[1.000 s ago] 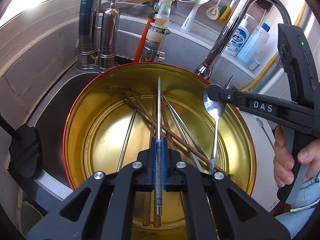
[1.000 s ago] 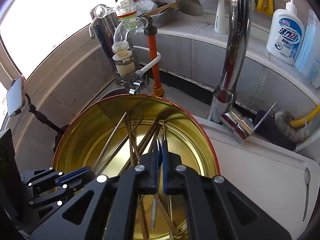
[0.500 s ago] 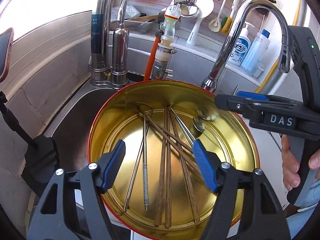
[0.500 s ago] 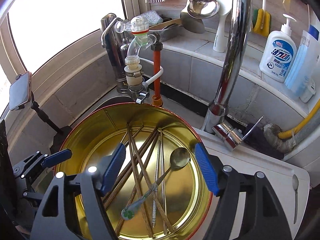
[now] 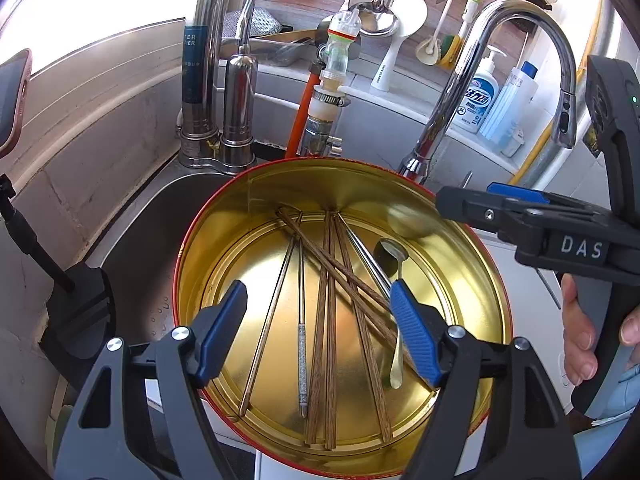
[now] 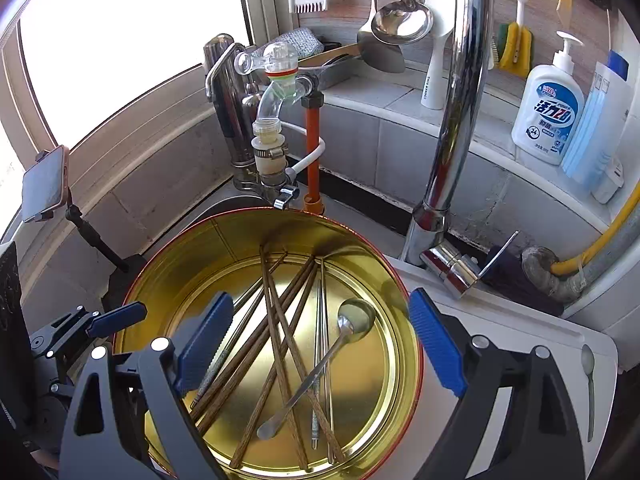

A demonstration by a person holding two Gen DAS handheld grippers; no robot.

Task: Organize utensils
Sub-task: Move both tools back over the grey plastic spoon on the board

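Note:
A round gold tin [image 5: 360, 184] with a red rim stands in front of both grippers, and its wall [image 6: 248, 232] also shows in the right wrist view. In it lie several wooden chopsticks [image 5: 326, 320] [image 6: 280, 360], metal chopsticks [image 5: 303, 360] [image 6: 320, 320] and a metal spoon [image 5: 394, 250] [image 6: 354, 318]. My left gripper [image 5: 316, 286] hangs above the tin, its jaws opening with nothing between them. My right gripper [image 6: 320, 296] is also opening and empty over the tin. It reaches in from the right [image 5: 468, 196] in the left wrist view.
The tin sits over a steel sink [image 5: 140, 240]. A tall chrome faucet [image 6: 460, 100] rises behind it, with a soap bottle [image 6: 548, 116] on the ledge. Right of the tin, a white board [image 6: 500, 320] carries another spoon [image 6: 588, 364]. A phone on a stand [image 6: 44, 184] is at the left.
Both grippers went from shut to open. The left let go of a metal chopstick and the right let go of the spoon; both now lie in the tin. The grippers drew back a little.

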